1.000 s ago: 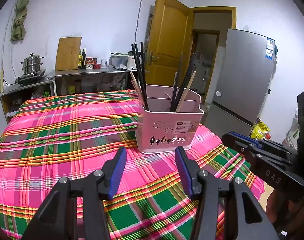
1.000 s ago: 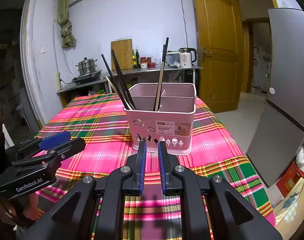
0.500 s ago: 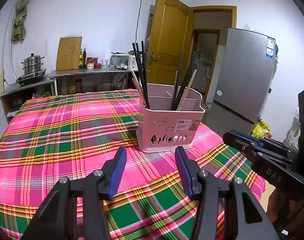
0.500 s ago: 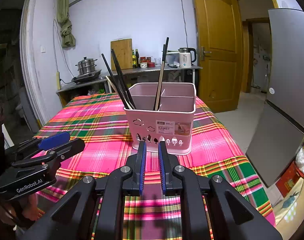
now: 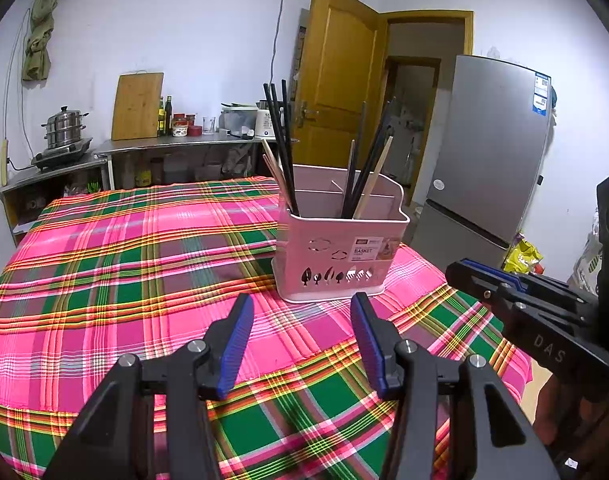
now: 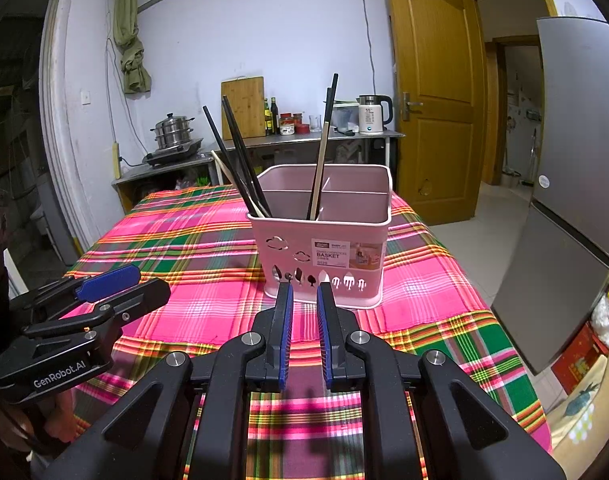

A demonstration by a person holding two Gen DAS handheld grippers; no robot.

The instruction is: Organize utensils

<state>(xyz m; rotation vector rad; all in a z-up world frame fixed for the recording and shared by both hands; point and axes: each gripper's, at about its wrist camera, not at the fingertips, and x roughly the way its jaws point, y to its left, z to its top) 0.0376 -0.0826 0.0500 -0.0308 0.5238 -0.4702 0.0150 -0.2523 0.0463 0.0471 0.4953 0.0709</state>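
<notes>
A pink utensil basket (image 5: 336, 256) (image 6: 324, 248) stands on the plaid tablecloth (image 5: 124, 264) (image 6: 192, 248). Black and wooden chopsticks (image 5: 282, 148) (image 6: 240, 160) stand upright in its compartments. My left gripper (image 5: 302, 310) is open and empty, just short of the basket. My right gripper (image 6: 304, 292) has its jaws close together with a narrow gap and nothing between them, right in front of the basket. Each gripper shows in the other's view: the right one (image 5: 464, 272) and the left one (image 6: 116, 280).
A steel counter (image 6: 304, 138) along the back wall holds a kettle (image 6: 374, 114), bottles and a cutting board (image 6: 242, 106). A steamer pot (image 6: 174, 132) sits on a stove at left. A grey fridge (image 5: 496, 152) and a wooden door (image 6: 436, 96) are at right.
The left view has shifted slightly, so the basket sits a little further right in it. The grippers keep the same openings.
</notes>
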